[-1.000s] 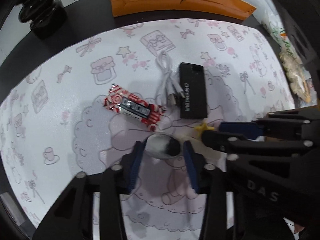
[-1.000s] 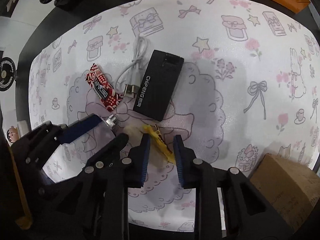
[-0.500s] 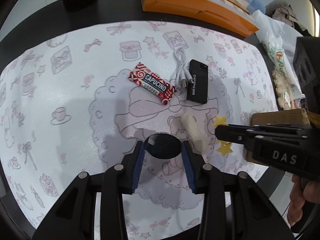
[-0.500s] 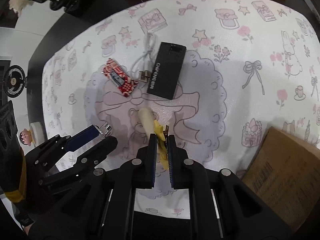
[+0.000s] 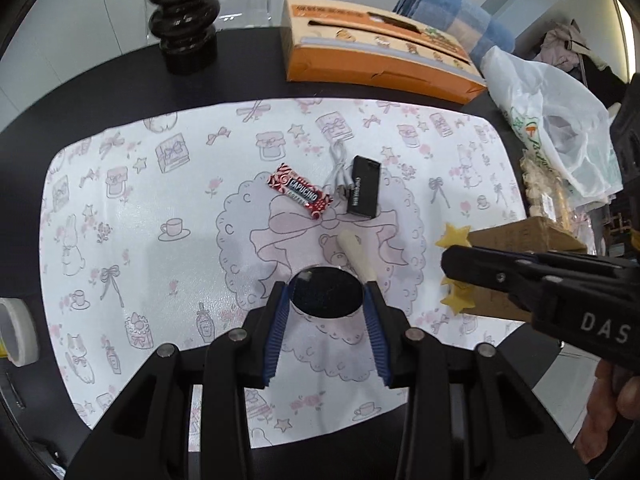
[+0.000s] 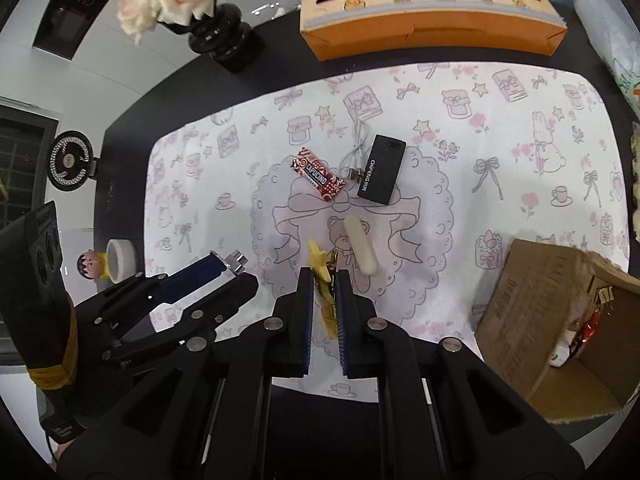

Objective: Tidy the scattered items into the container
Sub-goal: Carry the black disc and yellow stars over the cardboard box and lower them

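Both claws lifted over the desk, each gripping one item.

From my left wrist: my left claw (image 5: 325,306) is clamped on a round black-faced object (image 5: 326,291), held above the patterned mat (image 5: 132,216). On the mat lie a red Capucino wrapper (image 5: 301,196), a white cable (image 5: 338,168), a black Chifeng box (image 5: 363,191) and a cream stick (image 5: 357,255). My right claw (image 5: 450,266) enters from the right, with yellow stars showing around its tip.

From my right wrist: my right claw (image 6: 323,280) is pinched tight on a yellow star clip (image 6: 320,267), raised above the mat. The open cardboard box (image 6: 520,292), the container, sits to the right on the desk (image 6: 132,120), already holding small things.
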`<state>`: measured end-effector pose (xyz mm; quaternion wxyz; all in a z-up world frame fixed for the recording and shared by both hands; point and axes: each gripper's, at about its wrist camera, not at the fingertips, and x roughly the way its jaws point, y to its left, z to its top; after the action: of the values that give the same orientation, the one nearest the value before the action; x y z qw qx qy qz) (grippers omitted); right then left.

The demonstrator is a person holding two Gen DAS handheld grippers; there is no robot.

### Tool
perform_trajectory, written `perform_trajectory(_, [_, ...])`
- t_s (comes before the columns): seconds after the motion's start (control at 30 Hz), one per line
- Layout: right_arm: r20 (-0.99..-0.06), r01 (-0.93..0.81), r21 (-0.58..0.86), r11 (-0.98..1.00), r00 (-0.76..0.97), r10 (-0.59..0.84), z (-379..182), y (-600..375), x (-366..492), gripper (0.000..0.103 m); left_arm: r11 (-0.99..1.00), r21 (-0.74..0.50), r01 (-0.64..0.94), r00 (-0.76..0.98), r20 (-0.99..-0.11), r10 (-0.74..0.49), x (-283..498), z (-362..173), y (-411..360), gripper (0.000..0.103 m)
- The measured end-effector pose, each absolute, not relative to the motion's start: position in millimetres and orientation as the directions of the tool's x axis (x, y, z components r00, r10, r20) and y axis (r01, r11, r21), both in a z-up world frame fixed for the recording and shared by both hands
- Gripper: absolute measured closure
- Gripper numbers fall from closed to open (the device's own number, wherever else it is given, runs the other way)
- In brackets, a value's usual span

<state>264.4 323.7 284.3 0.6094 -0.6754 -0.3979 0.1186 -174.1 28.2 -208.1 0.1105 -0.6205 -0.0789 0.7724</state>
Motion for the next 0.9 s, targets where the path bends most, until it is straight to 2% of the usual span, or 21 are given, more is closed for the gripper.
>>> perform_trajectory(0.3, [0.304,0.374,-0.924,0.085,0.579,0.757,296.9,245.3,225.8,0.093,-0.952,-0.262,-0.157,-0.233,-0.927,0.293,-157.9,-153.8,87.0,0.066])
perform_trajectory(0.57, [0.321,0.311,-0.935,0.171,0.536,0.781,361.6,188.9,188.9,0.092,-0.910,-0.281,-0.305,-0.220,-0.909,0.354,-146.1,-131.0,175.8,0.066])
perform_trajectory(0.9, [0.311,0.249,-0.946,0.208,0.512,0.801,421.0,157.3,155.1,0.092,-0.877,-0.285,-0.387,-0.196,-0.904,0.380,-135.4,-126.0,253.2,0.066])
